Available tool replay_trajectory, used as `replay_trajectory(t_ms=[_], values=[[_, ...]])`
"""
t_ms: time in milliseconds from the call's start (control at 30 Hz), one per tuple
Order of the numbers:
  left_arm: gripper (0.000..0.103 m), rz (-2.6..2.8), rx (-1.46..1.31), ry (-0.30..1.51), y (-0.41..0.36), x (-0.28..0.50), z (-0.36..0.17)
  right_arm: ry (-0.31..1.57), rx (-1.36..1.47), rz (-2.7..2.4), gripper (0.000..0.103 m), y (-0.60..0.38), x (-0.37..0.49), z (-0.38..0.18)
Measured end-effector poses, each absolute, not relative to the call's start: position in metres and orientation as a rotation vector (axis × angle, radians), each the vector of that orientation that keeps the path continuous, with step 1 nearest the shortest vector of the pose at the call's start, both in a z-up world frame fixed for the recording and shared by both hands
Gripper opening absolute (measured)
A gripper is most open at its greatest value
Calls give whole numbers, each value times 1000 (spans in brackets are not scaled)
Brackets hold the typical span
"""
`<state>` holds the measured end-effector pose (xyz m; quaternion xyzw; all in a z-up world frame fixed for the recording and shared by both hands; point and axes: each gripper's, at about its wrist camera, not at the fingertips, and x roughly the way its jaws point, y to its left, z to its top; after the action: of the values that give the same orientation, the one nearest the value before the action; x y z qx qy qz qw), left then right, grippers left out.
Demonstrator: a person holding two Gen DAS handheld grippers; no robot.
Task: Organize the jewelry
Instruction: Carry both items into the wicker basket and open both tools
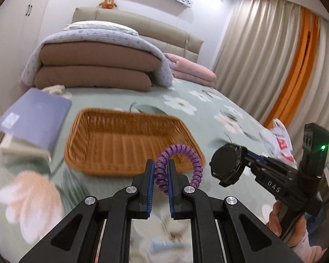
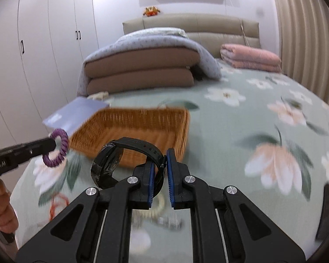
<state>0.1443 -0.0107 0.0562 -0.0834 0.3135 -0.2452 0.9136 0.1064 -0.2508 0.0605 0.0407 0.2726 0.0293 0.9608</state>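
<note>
My left gripper is shut on a purple spiral hair tie and holds it above the bed, just before the near rim of the wicker basket. My right gripper is shut on the strap of a black wristwatch, held above the bed near the basket's front right corner. The right gripper with the watch shows at the right of the left wrist view. The left gripper with the hair tie shows at the left of the right wrist view.
A blue-grey book lies left of the basket on a white box. Folded quilts and pink blankets lie at the bed's head. A beaded bracelet, a metal piece and a red cord lie on the floral bedspread.
</note>
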Motion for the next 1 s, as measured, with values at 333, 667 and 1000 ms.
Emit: replay_trajectory(t_ms=[333, 667, 1000], values=[[11, -390, -144, 764, -21, 253, 23, 762, 59, 79, 10, -225, 251, 37], [11, -336, -90, 907, -33, 297, -23, 937, 18, 101, 10, -204, 299, -10], [42, -370, -102, 908, -27, 283, -22, 914, 87, 179, 19, -218, 282, -4]])
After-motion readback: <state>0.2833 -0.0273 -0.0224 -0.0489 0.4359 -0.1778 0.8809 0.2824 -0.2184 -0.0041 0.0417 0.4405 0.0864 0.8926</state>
